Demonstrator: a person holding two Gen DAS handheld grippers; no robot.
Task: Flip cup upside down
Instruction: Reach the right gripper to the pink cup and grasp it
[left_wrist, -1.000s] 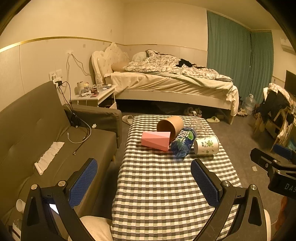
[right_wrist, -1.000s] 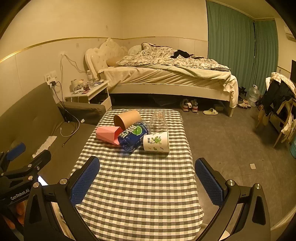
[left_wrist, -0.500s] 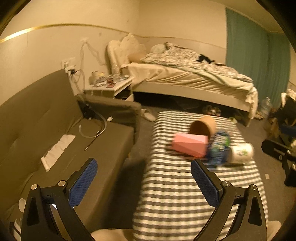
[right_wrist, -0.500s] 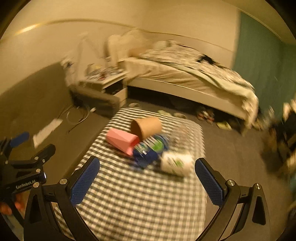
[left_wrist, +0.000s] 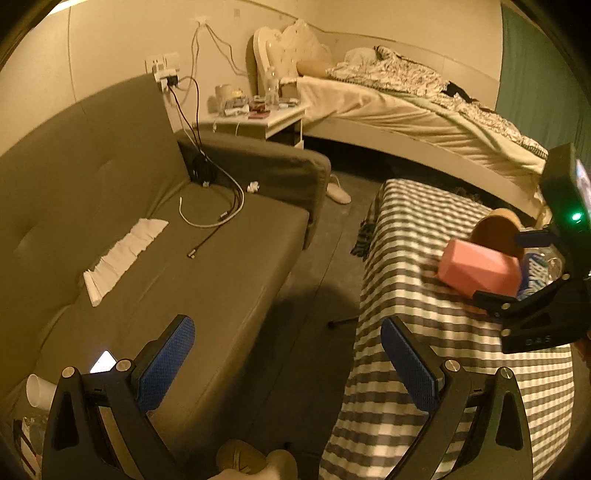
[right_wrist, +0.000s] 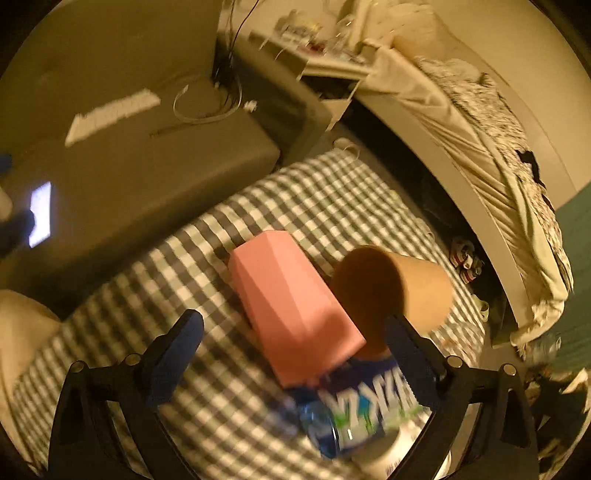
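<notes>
Your right gripper (right_wrist: 291, 354) wide open, empty; pink cup (right_wrist: 291, 306) on its side at frame centre, between fingers; left gripper (left_wrist: 288, 354) open, empty, cup (left_wrist: 480, 264) far right

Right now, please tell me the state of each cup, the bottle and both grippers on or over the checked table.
Pink faceted plastic cup: lying on its side, not flipped.
Brown paper cup: lying on its side, mouth facing the camera.
Blue-labelled plastic bottle: lying down beside the pink cup.
Right gripper: jaws open, over the pink cup, holding nothing.
Left gripper: jaws open, empty, off the table's edge.
</notes>
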